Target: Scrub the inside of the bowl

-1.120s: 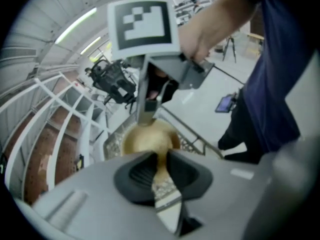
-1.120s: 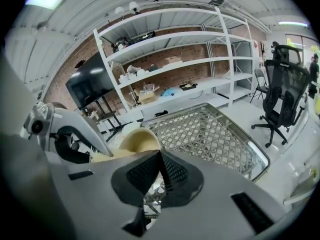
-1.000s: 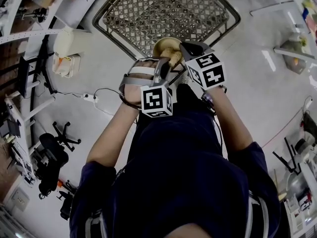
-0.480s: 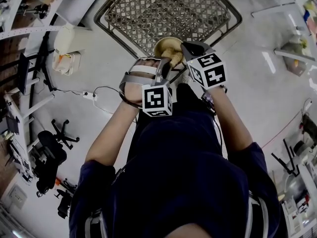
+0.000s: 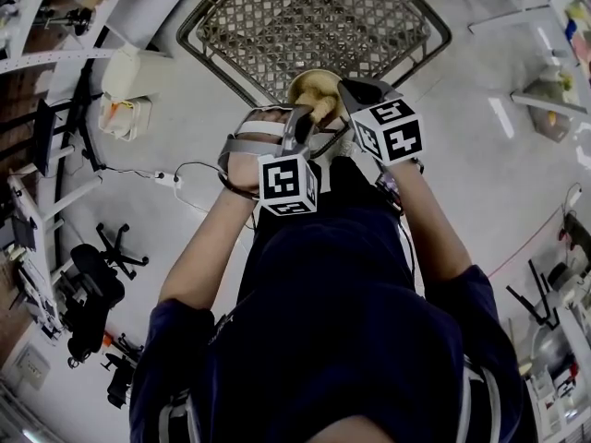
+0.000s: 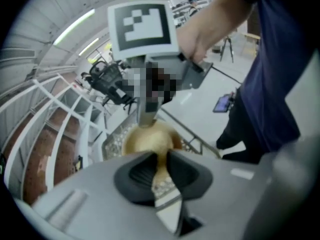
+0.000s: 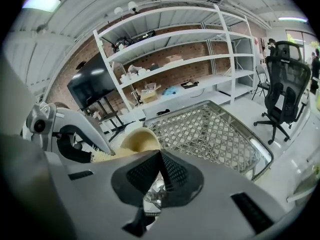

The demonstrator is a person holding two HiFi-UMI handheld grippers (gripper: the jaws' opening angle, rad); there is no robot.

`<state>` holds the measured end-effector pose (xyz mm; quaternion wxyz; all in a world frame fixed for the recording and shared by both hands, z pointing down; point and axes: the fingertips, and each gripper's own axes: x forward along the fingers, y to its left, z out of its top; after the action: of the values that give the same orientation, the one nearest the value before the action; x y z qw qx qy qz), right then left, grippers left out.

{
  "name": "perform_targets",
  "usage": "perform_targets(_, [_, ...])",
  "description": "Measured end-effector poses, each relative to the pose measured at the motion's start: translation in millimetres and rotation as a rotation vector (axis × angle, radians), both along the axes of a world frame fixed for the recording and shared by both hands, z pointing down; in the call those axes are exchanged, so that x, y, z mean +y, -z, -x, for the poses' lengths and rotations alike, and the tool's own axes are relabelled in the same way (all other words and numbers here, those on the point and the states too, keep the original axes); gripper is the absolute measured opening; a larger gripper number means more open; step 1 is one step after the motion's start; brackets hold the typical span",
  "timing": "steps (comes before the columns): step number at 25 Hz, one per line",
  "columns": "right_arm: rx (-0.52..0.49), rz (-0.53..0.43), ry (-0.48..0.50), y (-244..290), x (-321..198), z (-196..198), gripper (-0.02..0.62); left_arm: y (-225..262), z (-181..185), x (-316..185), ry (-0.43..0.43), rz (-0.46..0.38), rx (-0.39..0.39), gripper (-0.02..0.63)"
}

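Observation:
A pale yellow bowl [image 5: 310, 83] is held up over a metal mesh table [image 5: 305, 17]. My left gripper [image 5: 301, 125] is shut on the bowl's rim; in the left gripper view the bowl [image 6: 148, 139] fills the space just past the closed left gripper [image 6: 159, 158]. My right gripper [image 5: 345, 96] reaches into the bowl from the other side, shut on a pale fibrous scrubbing pad [image 7: 102, 156] that lies against the bowl [image 7: 141, 138]. In the right gripper view the right gripper [image 7: 160, 156] has its jaws together. The bowl's inside is mostly hidden.
The mesh table [image 7: 210, 129] lies directly below both grippers. White shelving [image 7: 170, 69] and a black office chair [image 7: 285, 79] stand beyond it. A cable and power strip [image 5: 166, 181] lie on the floor at the left, near another chair [image 5: 97, 284].
The left gripper's marker cube has shifted slightly left and down. The bowl and the right gripper stay almost where they were.

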<state>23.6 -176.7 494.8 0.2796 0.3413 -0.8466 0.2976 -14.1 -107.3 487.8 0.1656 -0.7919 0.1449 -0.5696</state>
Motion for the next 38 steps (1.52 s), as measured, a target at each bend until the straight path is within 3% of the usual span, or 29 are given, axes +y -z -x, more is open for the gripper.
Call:
perform_targets(4, [-0.005,0.008,0.007,-1.0,3.0,2.5,0.009,6.0,-12.2,-6.7,-0.015,-0.03,0.031,0.057])
perform_targets(7, [-0.001,0.004,0.008,-1.9,4.2,1.7,0.009,13.1,-0.5,-27.4,0.05,-0.07,0.024,0.057])
perform_targets(10, [-0.001,0.003,0.002,-3.1,1.3,-0.8,0.009,13.3,14.6,-34.8,0.114,-0.051,0.01,0.057])
perform_targets(15, [0.004,0.0,-0.002,-2.9,-3.0,-0.7,0.009,-1.6,5.8,-5.0,0.058,0.045,0.005,0.057])
perform_targets(20, [-0.008,0.0,-0.003,0.3,-2.9,0.5,0.009,5.5,-12.8,-11.8,0.029,0.033,0.053,0.057])
perform_targets(27, [-0.031,0.005,-0.005,3.8,-3.2,2.6,0.009,25.4,13.7,-47.5,0.163,-0.02,0.096,0.057])
perform_targets(30, [-0.033,-0.004,-0.012,8.1,-7.6,4.3,0.009,33.8,16.6,-44.4,0.227,0.054,0.214,0.057])
perform_targets(34, [-0.029,-0.017,-0.027,11.3,-15.2,-0.6,0.009,62.0,32.4,-49.5,0.438,0.205,0.528,0.057])
perform_targets(38, [-0.043,-0.036,-0.051,17.6,-23.8,-6.2,0.009,97.6,60.1,-63.6,0.58,0.243,0.773,0.057])
